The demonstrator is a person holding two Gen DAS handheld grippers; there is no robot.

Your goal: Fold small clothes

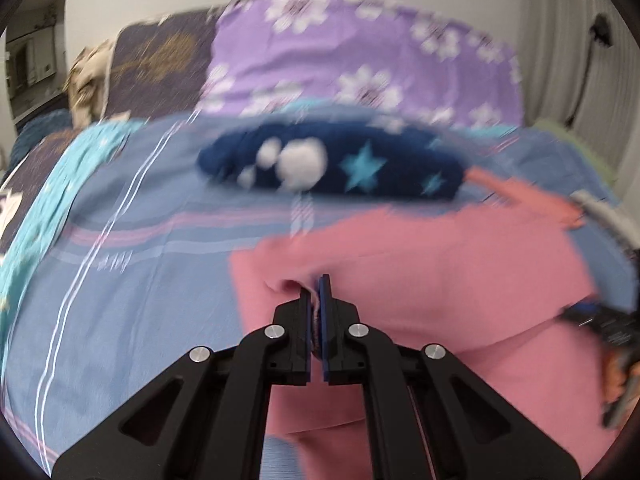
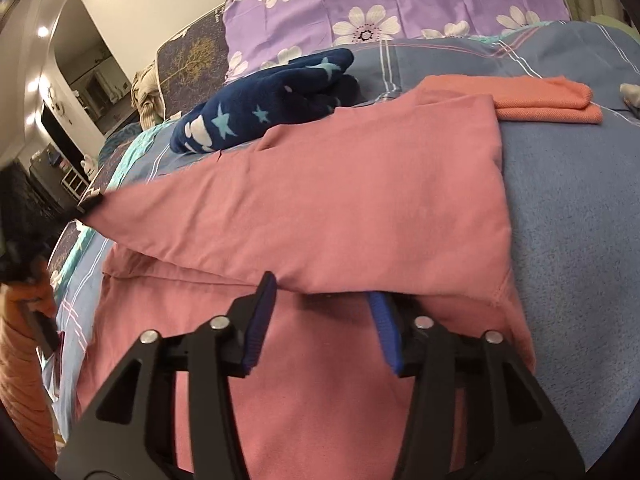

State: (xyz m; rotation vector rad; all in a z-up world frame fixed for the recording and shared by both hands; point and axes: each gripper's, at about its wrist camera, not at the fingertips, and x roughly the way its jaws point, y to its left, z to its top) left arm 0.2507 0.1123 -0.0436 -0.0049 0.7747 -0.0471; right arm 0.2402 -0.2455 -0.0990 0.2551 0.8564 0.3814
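A pink garment (image 1: 420,280) lies on the blue striped bedsheet (image 1: 140,280). My left gripper (image 1: 319,288) is shut on a pinched edge of the pink garment. In the right wrist view the pink garment (image 2: 320,184) has its upper layer folded over and stretched out to the left, where the left gripper (image 2: 90,204) holds its corner. My right gripper (image 2: 322,292) is open, its fingers (image 2: 262,312) at the front edge of the folded layer; the tips reach just under that edge.
A navy fleece garment with stars (image 2: 272,100) lies behind the pink one. A folded orange-pink cloth (image 2: 552,100) lies at the far right. A blue towel-like cloth (image 2: 572,220) lies right of the pink garment. Purple flowered pillows (image 2: 380,8) line the back.
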